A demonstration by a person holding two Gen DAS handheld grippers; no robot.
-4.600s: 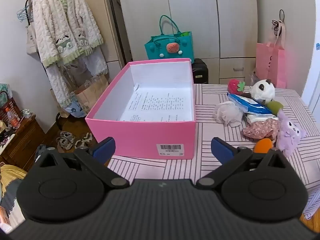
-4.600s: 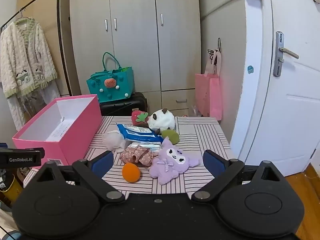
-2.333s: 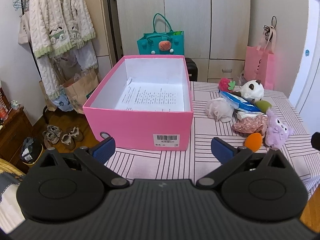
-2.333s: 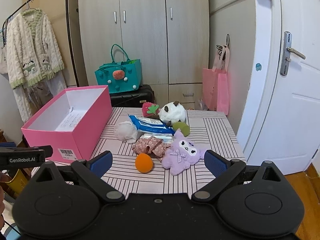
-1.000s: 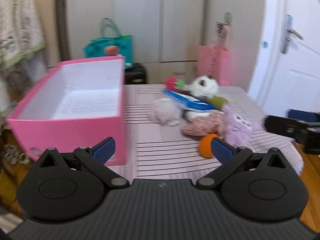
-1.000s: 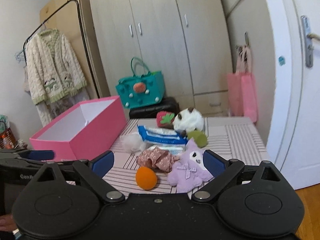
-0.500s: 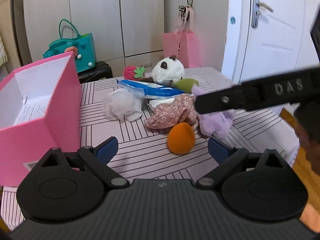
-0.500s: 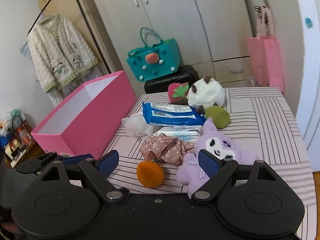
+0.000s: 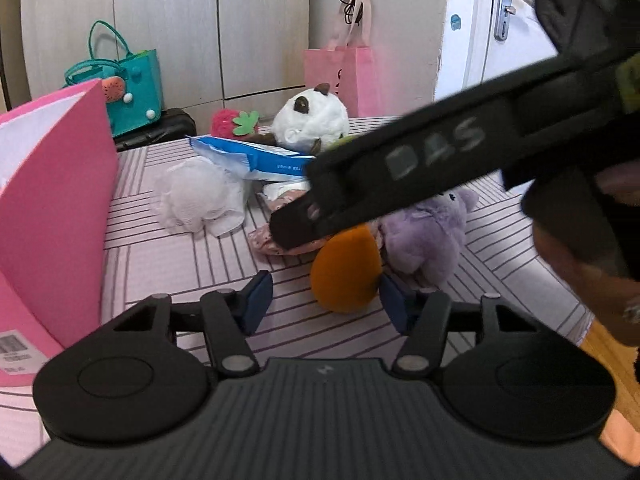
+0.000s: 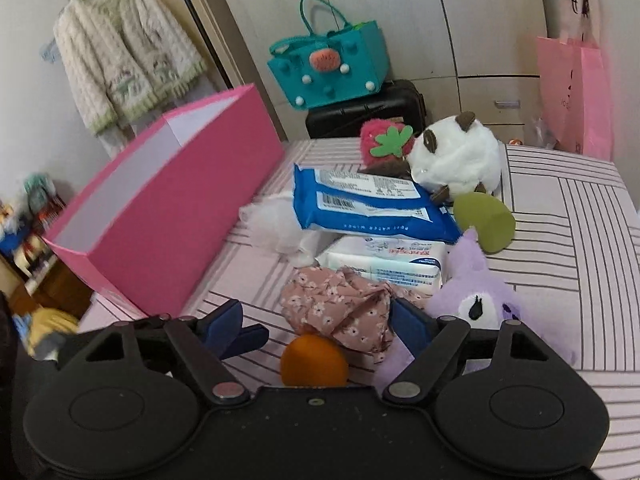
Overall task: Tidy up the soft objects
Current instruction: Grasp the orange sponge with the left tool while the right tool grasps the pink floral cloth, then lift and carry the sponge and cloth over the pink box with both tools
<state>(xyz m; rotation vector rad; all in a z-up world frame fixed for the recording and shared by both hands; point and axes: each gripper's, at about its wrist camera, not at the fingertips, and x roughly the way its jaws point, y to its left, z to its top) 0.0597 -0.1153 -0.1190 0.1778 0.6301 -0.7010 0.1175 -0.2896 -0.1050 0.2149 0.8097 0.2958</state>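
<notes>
Evidently the first pick is in hand: the left claw [image 9: 325, 296] and the right claw [image 10: 316, 322], both with fingers apart and empty, crowd the orange sponge [image 9: 346, 270] on the striped surface [image 10: 580, 216], so the next move is probably closing one claw on it and carrying it to the pink box [image 10: 168, 208]. Counted in the pile: one orange sponge, one green sponge [image 10: 484, 222], one purple plush [image 10: 476, 300], one panda plush [image 10: 458, 158], one strawberry plush [image 10: 386, 140], one floral cloth [image 10: 340, 304], one white puff [image 9: 198, 200], two wipe packs.

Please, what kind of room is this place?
Most likely a bedroom at home: tall pale wardrobe doors, a cream knitted cardigan on a clothes rail, and a striped table with soft toys like the white panda plush.
</notes>
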